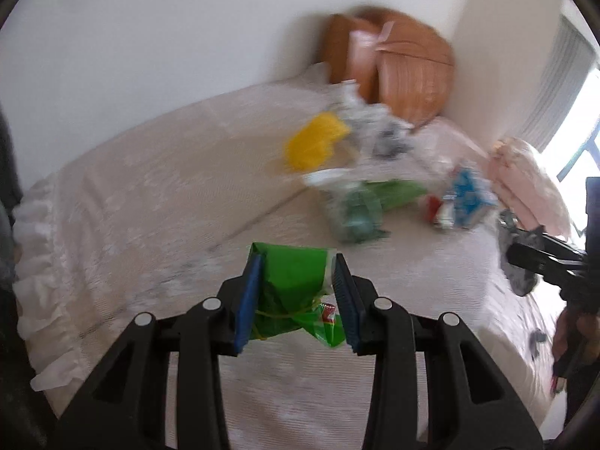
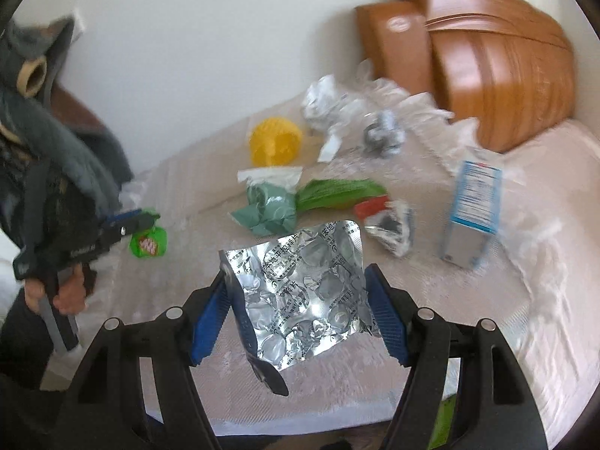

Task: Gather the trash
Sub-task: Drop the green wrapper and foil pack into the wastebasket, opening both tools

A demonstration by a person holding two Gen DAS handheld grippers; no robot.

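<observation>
My left gripper (image 1: 296, 262) is shut on a crumpled green snack wrapper (image 1: 290, 281) and holds it above the bed; it also shows in the right wrist view (image 2: 148, 242). My right gripper (image 2: 298, 273) is shut on a silver foil pill blister sheet (image 2: 307, 292), held above the bed. Trash lies ahead on the bed: a yellow plastic piece (image 2: 275, 142), a teal bag (image 2: 268, 208), a green wrapper (image 2: 339, 193), a blue and white carton (image 2: 472, 210), a foil packet (image 2: 392, 230) and clear crumpled plastic (image 2: 356, 101).
The bed (image 2: 487, 318) has a pale textured cover. A wooden headboard (image 2: 498, 71) stands at the back right against a white wall. A pink pillow (image 1: 528, 183) lies near the window. A ruffled bed edge (image 1: 41, 262) is on the left.
</observation>
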